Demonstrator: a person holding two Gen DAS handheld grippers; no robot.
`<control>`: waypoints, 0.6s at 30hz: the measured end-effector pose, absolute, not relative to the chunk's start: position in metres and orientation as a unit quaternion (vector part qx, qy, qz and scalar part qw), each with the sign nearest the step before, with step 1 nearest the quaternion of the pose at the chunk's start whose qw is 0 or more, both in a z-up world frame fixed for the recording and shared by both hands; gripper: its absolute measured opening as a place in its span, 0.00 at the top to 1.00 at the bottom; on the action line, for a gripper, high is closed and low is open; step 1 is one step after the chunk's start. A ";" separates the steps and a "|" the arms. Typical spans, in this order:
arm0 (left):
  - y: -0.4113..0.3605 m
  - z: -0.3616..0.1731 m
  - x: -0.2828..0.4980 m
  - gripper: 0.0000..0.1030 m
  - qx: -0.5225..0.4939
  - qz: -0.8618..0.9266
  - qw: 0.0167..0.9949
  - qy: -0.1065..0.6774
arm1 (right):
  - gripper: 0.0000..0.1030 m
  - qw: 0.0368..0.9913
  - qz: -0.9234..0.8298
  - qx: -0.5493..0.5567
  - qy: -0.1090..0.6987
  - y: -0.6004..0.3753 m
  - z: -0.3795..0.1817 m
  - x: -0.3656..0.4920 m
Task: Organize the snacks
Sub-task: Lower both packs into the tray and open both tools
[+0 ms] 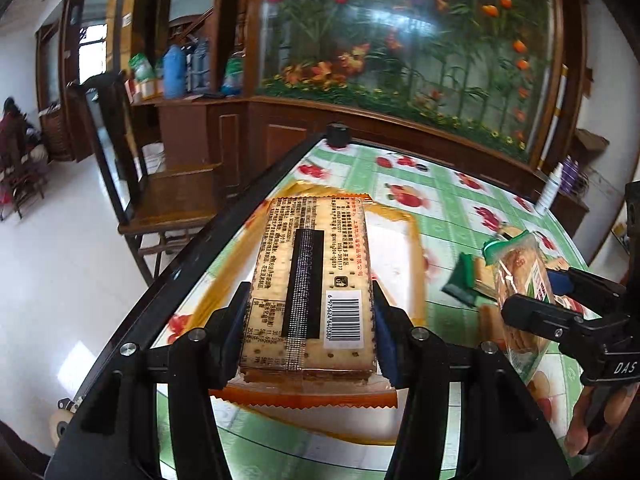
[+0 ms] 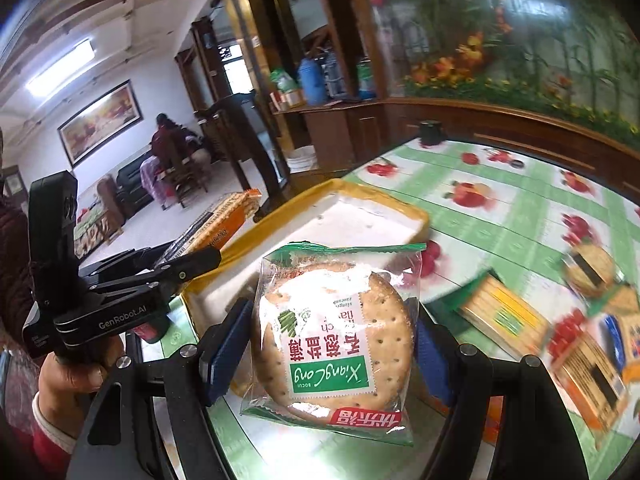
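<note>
My left gripper [image 1: 308, 320] is shut on a rectangular cracker pack [image 1: 310, 276] with a barcode, held above a white tray with a yellow rim [image 1: 414, 240]. My right gripper [image 2: 332, 340] is shut on a round biscuit pack [image 2: 334, 332] in a clear and green wrapper, held just in front of the tray [image 2: 372, 216]. The right gripper with its biscuit pack also shows in the left wrist view [image 1: 532, 284]. The left gripper with its cracker pack also shows in the right wrist view [image 2: 192, 256], to the left of the tray.
Several loose snack packs [image 2: 504, 320] lie on the green fruit-print tablecloth [image 2: 500, 200] to the right. A green pack [image 1: 464, 280] lies beside the tray. A black cap [image 1: 338, 134] stands at the table's far corner. A wooden chair [image 1: 168, 200] stands left of the table.
</note>
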State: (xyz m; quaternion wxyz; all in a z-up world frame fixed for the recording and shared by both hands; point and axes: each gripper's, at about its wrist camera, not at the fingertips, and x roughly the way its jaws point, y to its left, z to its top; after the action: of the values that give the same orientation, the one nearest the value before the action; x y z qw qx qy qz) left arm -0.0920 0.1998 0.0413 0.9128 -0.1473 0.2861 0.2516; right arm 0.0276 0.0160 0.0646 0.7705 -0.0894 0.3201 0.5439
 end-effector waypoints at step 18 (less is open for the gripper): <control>0.232 0.018 -0.053 0.48 -0.171 0.256 0.898 0.313 | 0.26 0.756 0.544 -0.074 0.357 0.128 0.034 0.081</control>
State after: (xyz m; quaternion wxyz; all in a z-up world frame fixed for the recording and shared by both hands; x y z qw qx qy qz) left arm -0.0527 0.2318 0.0177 0.8983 -0.1711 0.3134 0.2560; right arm 0.0814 0.1279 0.0339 0.7556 -0.0737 0.3571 0.5441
